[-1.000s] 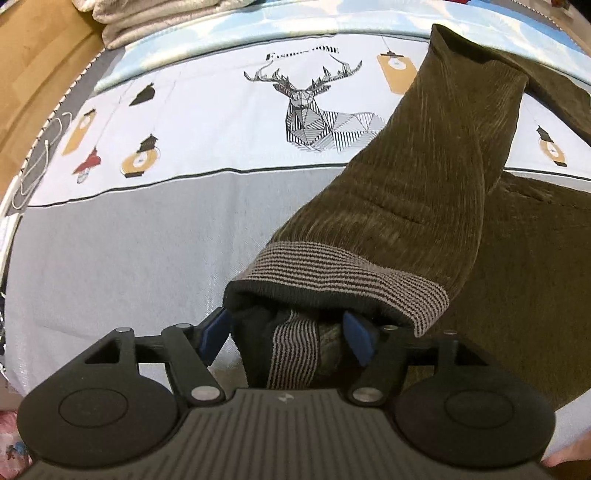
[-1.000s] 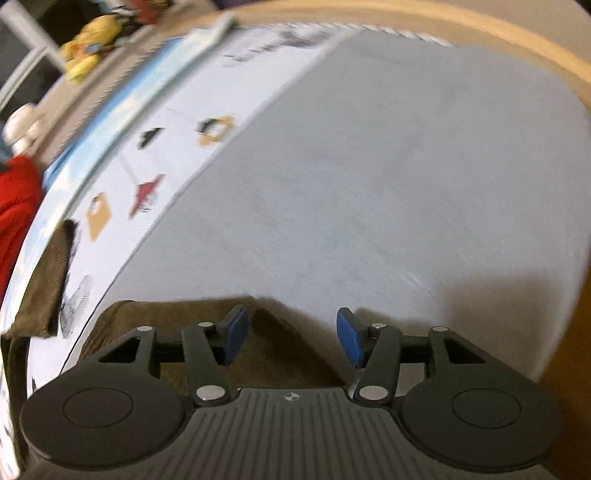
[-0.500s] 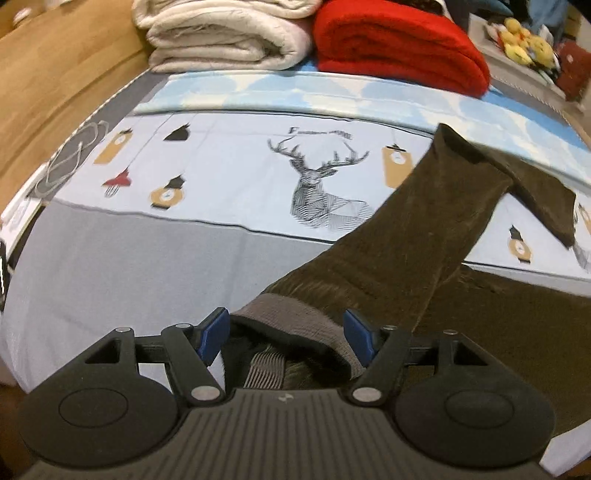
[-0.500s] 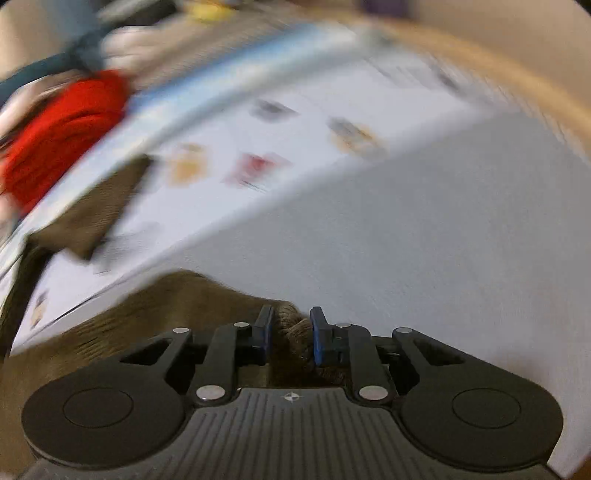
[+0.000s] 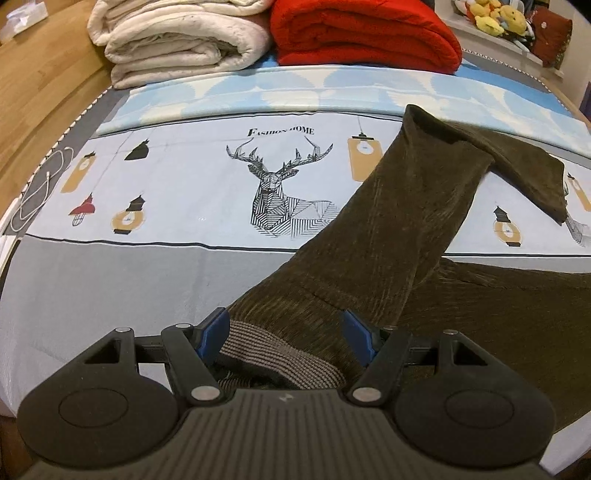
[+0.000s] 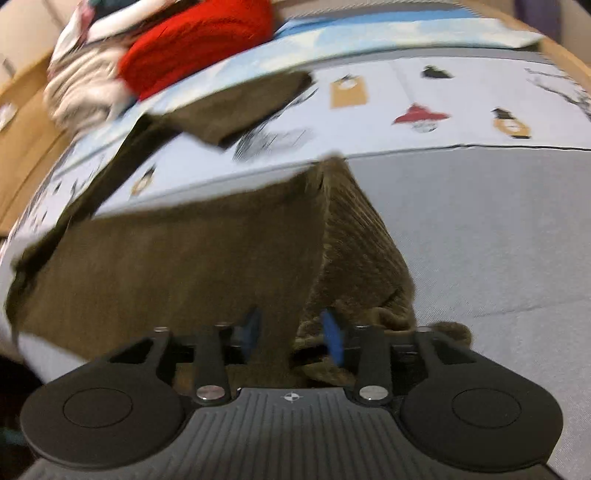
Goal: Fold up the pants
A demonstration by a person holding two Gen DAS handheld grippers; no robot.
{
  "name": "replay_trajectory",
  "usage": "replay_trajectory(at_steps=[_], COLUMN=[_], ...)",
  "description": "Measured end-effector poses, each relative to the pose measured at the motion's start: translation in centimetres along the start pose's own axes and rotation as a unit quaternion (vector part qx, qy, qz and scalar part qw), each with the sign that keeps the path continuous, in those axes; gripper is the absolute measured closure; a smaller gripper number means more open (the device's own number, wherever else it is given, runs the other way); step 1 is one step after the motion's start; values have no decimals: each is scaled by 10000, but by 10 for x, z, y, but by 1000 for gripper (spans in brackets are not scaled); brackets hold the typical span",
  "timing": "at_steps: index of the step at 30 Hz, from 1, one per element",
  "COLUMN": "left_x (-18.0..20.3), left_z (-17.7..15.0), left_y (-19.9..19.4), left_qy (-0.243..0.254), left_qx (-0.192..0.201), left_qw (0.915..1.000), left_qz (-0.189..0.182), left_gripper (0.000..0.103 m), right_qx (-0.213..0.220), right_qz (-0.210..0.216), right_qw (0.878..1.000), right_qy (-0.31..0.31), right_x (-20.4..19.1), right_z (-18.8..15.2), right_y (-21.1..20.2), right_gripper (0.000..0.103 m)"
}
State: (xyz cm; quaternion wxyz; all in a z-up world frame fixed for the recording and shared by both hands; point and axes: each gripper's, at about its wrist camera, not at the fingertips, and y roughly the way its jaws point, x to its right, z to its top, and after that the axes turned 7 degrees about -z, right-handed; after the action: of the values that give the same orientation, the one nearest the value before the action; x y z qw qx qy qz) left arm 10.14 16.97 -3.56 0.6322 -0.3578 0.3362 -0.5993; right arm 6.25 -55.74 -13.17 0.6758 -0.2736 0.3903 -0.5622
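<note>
**Raising the waist end of the pants for the first fold**

You are working over a bed [image 5: 110, 295] covered by a printed sheet, with the olive corduroy pants [image 5: 388, 236] lying across its near right part; one leg is running up toward the far edge and doubling over itself near the red blanket [image 5: 362, 33] and cream blanket [image 5: 177, 40] stacked there. Your left gripper [image 5: 286, 332] is standing with its jaws spread wide on either side of the striped waistband [image 5: 280, 358], gripping nothing. Your right gripper [image 6: 291, 328] is showing cloth bunched between its blue pads [image 6: 334, 338], yet a gap is visible and the view is blurred, so you cannot tell whether it is pinching or letting go. To do this step well, you are probably needing to close the left jaws on both waistband layers first, then match heights, keeping the edge taut so the doubled leg is pulling straight rather than dragging a crease along the sheet
</note>
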Motion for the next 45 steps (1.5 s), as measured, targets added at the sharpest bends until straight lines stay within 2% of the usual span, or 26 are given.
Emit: replay_trajectory(at_steps=[4, 7, 9, 12, 15, 17, 20, 22, 24, 25, 26, 27, 28, 29, 30, 31, 32, 34, 35, 37, 39, 42, 45], left_x=[0, 0, 0, 1, 2, 3, 5, 6, 6, 7, 7, 7, 7, 6, 6, 6, 7, 7, 8, 11, 17, 24, 25], left_z=[2, 3, 4, 4, 4, 4, 4, 4, 4, 4, 5, 5, 5, 5, 6, 6, 6, 8, 9, 11, 11, 12, 15], left_y=[3, 3, 2, 3, 5, 5, 5, 6, 7, 7, 7, 7, 7, 6, 6, 6, 6, 6, 6, 7, 6, 7, 7], left_qy=[-2, -36, -15, 39, 63, 86, 130, 158, 176, 173, 168, 167, 167, 167, 168, 174, 183, 186, 172, 163, 221, 318, 283], left_qx=[-27, -20, -4, 3, -23, -29, -40, -48, -52, -45, -46, -50, -46, -33, -23, -15, -11, 3, 6, 12, 21, 23, 57], left_qw=[10000, 10000, 10000, 10000, 10000, 9999, 9999, 9998, 9998, 9998, 9998, 9998, 9998, 9998, 9998, 9998, 9998, 9998, 9998, 9999, 9998, 9995, 9996], left_qz=[29, 19, 14, 45, 66, 69, 69, 77, 87, 83, 74, 71, 70, 61, 51, 45, 50, 57, 52, 36, -13, -64, -80], left_gripper=[30, 30, 30, 30, 30, 30, 30, 30, 30, 30, 30, 30, 30, 30, 30, 30, 30, 30, 30, 30, 30, 30, 30], right_qx=[-88, 135, 443, 630, 200, -18, -36, 42, 48, 26, 7, 11, 38, 168, 415, 715, 878, 588, 252, -374, -640, -556, -131], right_qz=[-129, -558, -875, -1348, -1263, -1277, -1271, -1220, -1200, -1128, -946, -808, -752, -696, -465, -58, 406, 1041, 1153, 958, 521, 406, 49], right_qw=[9998, 9983, 9940, 9757, 9648, 9617, 9535, 9482, 9482, 9514, 9588, 9670, 9740, 9831, 9915, 9961, 9953, 9895, 9875, 9838, 9838, 9894, 9934], right_qy=[81, 112, 489, 1611, 2298, 2426, 2734, 2932, 2941, 2866, 2678, 2416, 2135, 1685, 1142, 511, -98, -808, -1049, -1470, -1589, -1280, -1140], right_x=[6, 8, 21, 54, 78, 85, 91, 95, 93, 87, 82, 70, 62, 49, 35, 18, -1, -30, -40, -51, -49, -37, -26], right_z=[10, 28, 31, 29, 18, 14, 15, 17, 21, 25, 27, 37, 42, 47, 49, 47, 42, 28, 19, 4, -2, 2, 13], right_y=[10, 18, 6, 1, 15, 25, 31, 31, 33, 36, 36, 38, 38, 30, 19, 4, -11, -19, -13, 5, 17, 14, -1], right_gripper=[57, 57, 53, 42, 41, 41, 38, 32, 31, 34, 42, 69, 87, 89, 89, 89, 89, 89, 89, 89, 89, 89, 96])
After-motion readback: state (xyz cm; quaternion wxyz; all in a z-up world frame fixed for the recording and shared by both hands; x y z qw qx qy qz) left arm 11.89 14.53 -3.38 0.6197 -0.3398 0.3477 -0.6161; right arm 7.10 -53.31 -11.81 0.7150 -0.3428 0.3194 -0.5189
